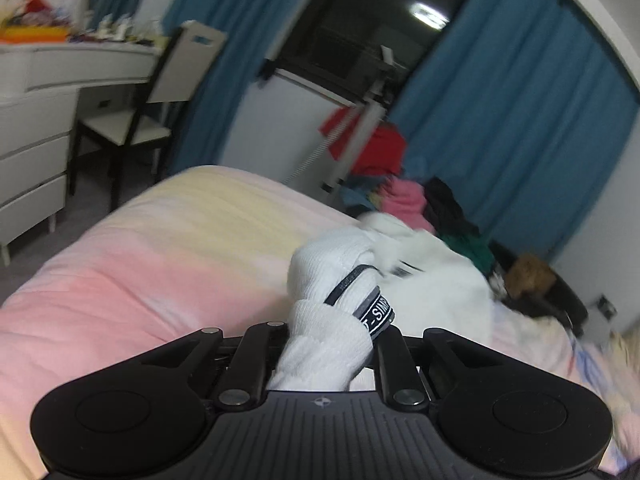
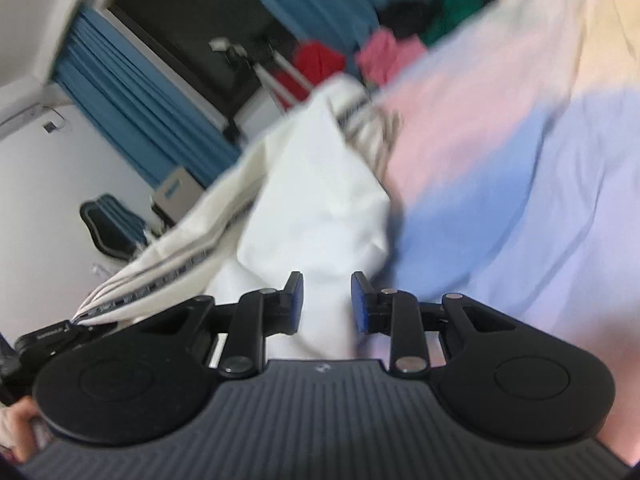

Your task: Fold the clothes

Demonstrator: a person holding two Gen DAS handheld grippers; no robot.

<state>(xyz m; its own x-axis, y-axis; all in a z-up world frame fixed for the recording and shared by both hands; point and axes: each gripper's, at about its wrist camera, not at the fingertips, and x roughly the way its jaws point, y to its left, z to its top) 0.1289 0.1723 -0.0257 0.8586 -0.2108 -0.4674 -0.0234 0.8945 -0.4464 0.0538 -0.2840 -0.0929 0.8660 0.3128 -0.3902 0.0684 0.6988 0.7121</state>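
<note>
The left tool [image 1: 324,344] is clamped on a bunched, ribbed part of the white garment [image 1: 420,280], a black-and-grey lettered band wrapping the cloth right at the grip. From there the garment runs away toward the right of centre in the left wrist view, its bulk lying on the bed [image 1: 168,248].

The right tool [image 2: 327,304] has its blue pads standing apart with white cloth filling the gap between them; whether the pads press it I cannot tell, and they look open. In the right wrist view the garment [image 2: 316,200] rises from the tool toward the upper middle of the frame, with a striped band trailing to the lower left, where the other tool's black body shows.

So the cloth's long axis seems to run between the two tools, the left one holding an end and the right one sitting at the body. It is bunched rather than flat or folded; the blur hides its outline.

Beyond it, at centre right of the left view, a heap of clothes [image 1: 424,208] sits on the bed's far edge, close enough to crowd any spreading that way. The pink stretch of bed at lower left is open. A chair [image 1: 140,120] and blue curtains [image 1: 500,120] stand well back.
</note>
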